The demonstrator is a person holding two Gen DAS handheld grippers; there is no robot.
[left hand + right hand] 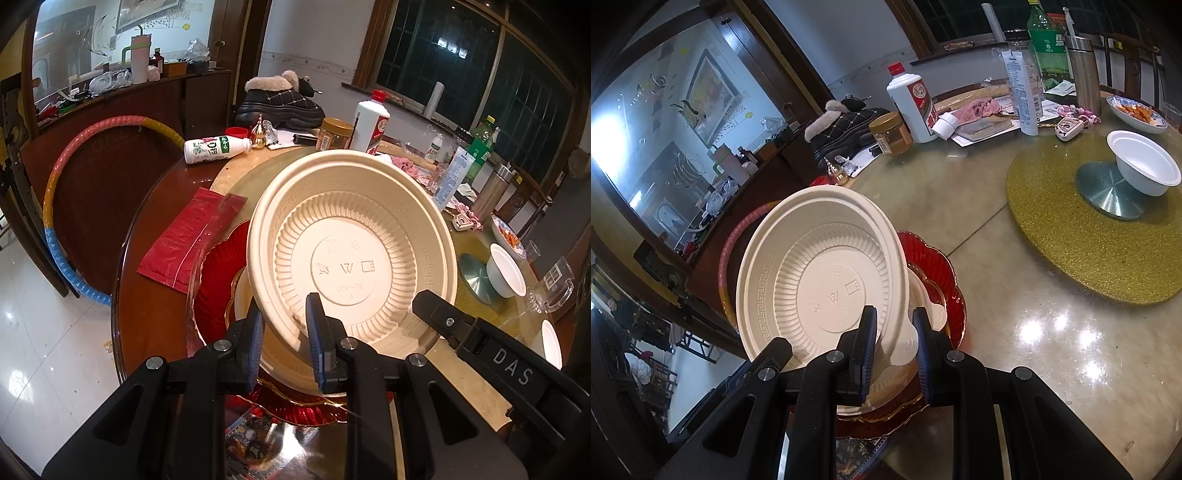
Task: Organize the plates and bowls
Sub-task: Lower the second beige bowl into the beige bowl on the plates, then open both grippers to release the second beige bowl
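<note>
Two black grippers with blue-padded fingers each held the rim of one cream plastic bowl (351,254), tipped up on edge so that its underside faced both cameras. The left gripper (284,336) was clamped on the bowl's lower rim, one pad on each face. The right gripper (894,354) pinched the rim at another point; in the left wrist view it (476,332) entered from the right side.

The bowl was round and shallow, with fine radial ribs around a flat base stamped with small symbols, and a Greek-key band embossed under its lip. It hung just above a red glass plate (938,266) with a scalloped edge, which lay on the glass-topped bench (1015,332) near its edge. A second cream piece (923,306) lay on that plate, beneath the raised bowl.

Further across the bench stood one small white bowl (1143,162), resting partly on a metal turntable hub (1108,192) at the middle of a gold glitter disc (1071,240). One blue-patterned dish (1137,110) of orange food sat beyond it.
</note>
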